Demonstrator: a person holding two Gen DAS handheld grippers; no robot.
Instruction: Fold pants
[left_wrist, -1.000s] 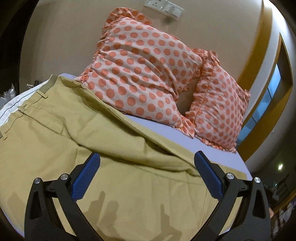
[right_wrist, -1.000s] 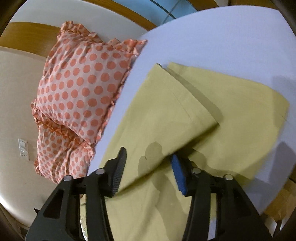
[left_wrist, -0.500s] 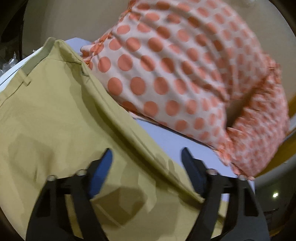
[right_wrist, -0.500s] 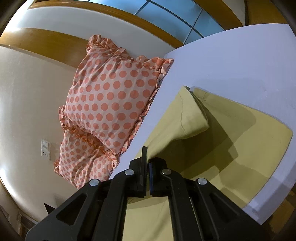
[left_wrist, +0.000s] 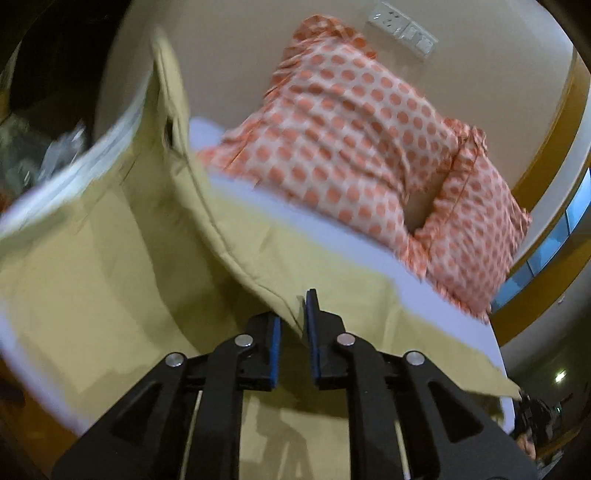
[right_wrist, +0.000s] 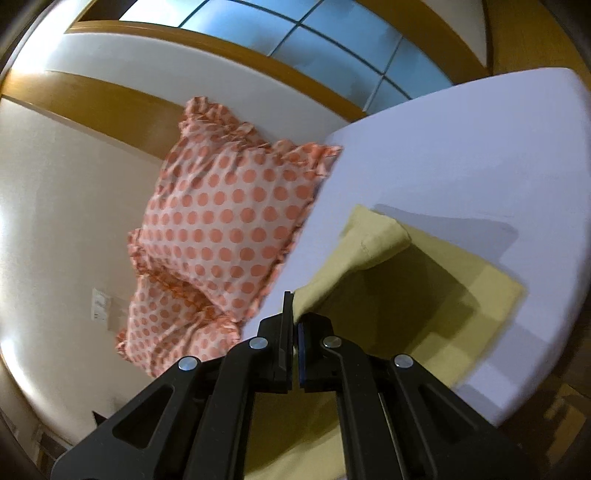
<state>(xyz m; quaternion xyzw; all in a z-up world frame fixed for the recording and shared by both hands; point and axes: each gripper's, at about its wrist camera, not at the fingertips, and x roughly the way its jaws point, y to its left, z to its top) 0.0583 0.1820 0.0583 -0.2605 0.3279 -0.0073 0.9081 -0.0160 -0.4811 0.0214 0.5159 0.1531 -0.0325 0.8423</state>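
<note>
Khaki pants lie on a white bed. My left gripper is shut on the far side edge of the pants and holds it lifted, so the waistband end stands up at the upper left. My right gripper is shut on the edge of the upper pant leg and holds it raised. That leg's hem end curls over above the lower leg, which lies flat on the bed.
Two orange polka-dot pillows lean on the beige wall at the head of the bed, also in the right wrist view. A wall socket plate is above them. A window is beyond the bed's far side.
My left gripper has closed on the pants' far edge and lifted it, raising the waistband end. My right gripper closed on the upper leg and lifted it higher; its hem curled over.
</note>
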